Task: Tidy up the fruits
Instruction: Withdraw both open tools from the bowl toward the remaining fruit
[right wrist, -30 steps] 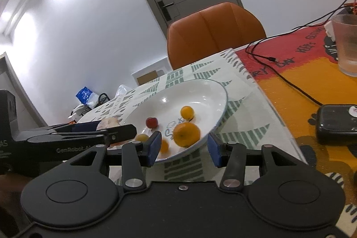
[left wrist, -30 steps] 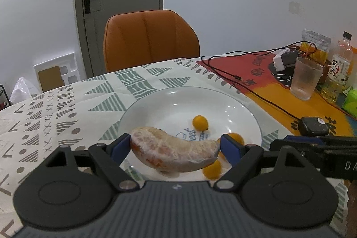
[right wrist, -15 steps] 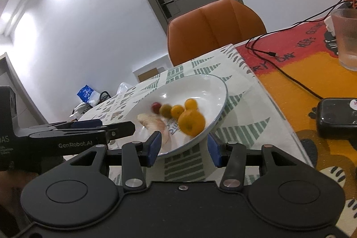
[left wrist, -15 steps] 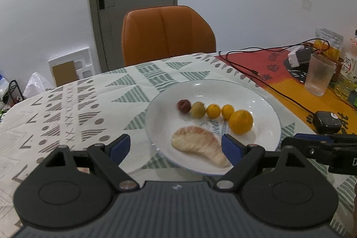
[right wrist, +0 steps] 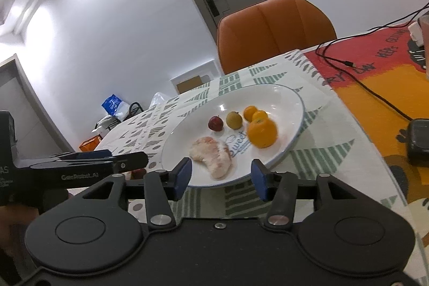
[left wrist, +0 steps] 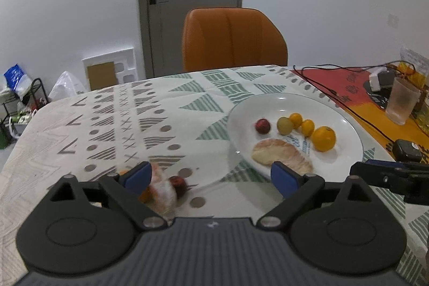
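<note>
The left claw [left wrist: 210, 176] stood wide, its jaws having just been opening, with nothing gripped; only the left blue pad sat just beside a loose pomelo segment [left wrist: 162, 190] at the lower left of the left wrist frame. A small red fruit [left wrist: 179, 183] touched that segment on the patterned tabletop [left wrist: 128, 114], with something orange half hidden behind the pad. The right claw [right wrist: 221, 177] was partly open, its jaws having just been opening too, and empty, poised over the near rim of the white plate [right wrist: 291, 101].

On that plate, right of centre in the left wrist frame, lay another pomelo segment [left wrist: 281, 154], and behind it a row: a red fruit [left wrist: 262, 125], a greenish one [left wrist: 284, 125], two kumquats [left wrist: 301, 123] and an orange [left wrist: 323, 138].

Judging by this, one piece sat plated and the step in hand was fetching the loose fruit. The next move would call for centring the left claw over that soft segment and closing gently.

Blue writing on the plate read "Sweet" [right wrist: 236, 142]; the left claw's arm in the right wrist view bore "GenRobot.AI" [right wrist: 80, 176].
</note>
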Available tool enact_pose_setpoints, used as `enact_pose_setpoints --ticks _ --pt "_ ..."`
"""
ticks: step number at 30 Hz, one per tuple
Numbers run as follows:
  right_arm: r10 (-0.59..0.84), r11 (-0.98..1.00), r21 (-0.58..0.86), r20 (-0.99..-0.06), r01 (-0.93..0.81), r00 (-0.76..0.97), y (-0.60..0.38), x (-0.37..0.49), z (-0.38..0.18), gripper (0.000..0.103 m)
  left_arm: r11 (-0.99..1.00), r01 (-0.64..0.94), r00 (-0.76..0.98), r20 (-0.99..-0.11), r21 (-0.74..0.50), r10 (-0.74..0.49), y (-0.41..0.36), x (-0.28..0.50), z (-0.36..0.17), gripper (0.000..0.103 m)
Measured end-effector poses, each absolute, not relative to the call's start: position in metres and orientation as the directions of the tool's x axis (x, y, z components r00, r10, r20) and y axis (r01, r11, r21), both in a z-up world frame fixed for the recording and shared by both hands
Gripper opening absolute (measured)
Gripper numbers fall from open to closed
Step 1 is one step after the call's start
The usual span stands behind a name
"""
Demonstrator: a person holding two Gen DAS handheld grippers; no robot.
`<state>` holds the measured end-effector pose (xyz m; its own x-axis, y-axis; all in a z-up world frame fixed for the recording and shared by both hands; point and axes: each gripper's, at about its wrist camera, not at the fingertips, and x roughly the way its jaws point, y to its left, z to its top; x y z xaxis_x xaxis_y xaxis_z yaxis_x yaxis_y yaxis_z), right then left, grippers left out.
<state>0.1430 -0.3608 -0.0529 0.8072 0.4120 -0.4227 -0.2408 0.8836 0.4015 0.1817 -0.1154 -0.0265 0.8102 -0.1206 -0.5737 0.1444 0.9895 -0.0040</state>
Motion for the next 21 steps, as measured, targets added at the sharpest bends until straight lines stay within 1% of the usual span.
enact_pose_setpoints --ticks 2,3,7,8,10,12,18,21 --pt "0.417 0.883 0.398 -0.425 -0.248 0.804 -0.356 0.143 -0.052 0.055 0.991 0.131 0.810 -0.575 -0.015 -0.116 -0.108 0.179 -0.026 0.095" --pt "0.421 0.882 0.396 -0.426 -0.254 0.801 -0.354 0.143 -0.052 0.057 0.992 0.124 0.811 -0.574 -0.020 -0.113 -0.105 0.177 -0.026 0.096" --pt "0.430 0.883 0.381 -0.419 -0.274 0.800 -0.344 0.140 -0.050 0.073 0.993 0.113 0.814 -0.570 -0.028 -0.109 -0.094 0.168 -0.026 0.098" --pt "0.433 0.882 0.381 -0.417 -0.279 0.799 -0.342 0.140 -0.050 0.075 0.993 0.112 0.815 -0.569 -0.026 -0.107 -0.092 0.166 -0.025 0.098" --pt "0.442 0.878 0.380 -0.410 -0.291 0.798 -0.338 0.138 -0.049 0.084 0.994 0.107 0.819 -0.565 -0.022 -0.101 -0.087 0.161 -0.025 0.100" --pt "0.444 0.877 0.378 -0.401 -0.297 0.801 -0.334 0.137 -0.048 0.091 0.994 0.101 0.822 -0.561 -0.030 -0.101 -0.081 0.156 -0.025 0.101" --pt "0.472 0.865 0.378 -0.390 -0.330 0.791 -0.321 0.135 -0.046 0.100 0.993 0.073 0.814 -0.570 -0.090 -0.111 -0.063 0.148 -0.029 0.103" --pt "0.491 0.857 0.372 -0.380 -0.356 0.784 -0.314 0.133 -0.046 0.103 0.995 0.052 0.811 -0.578 -0.089 -0.094 -0.054 0.142 -0.034 0.103"
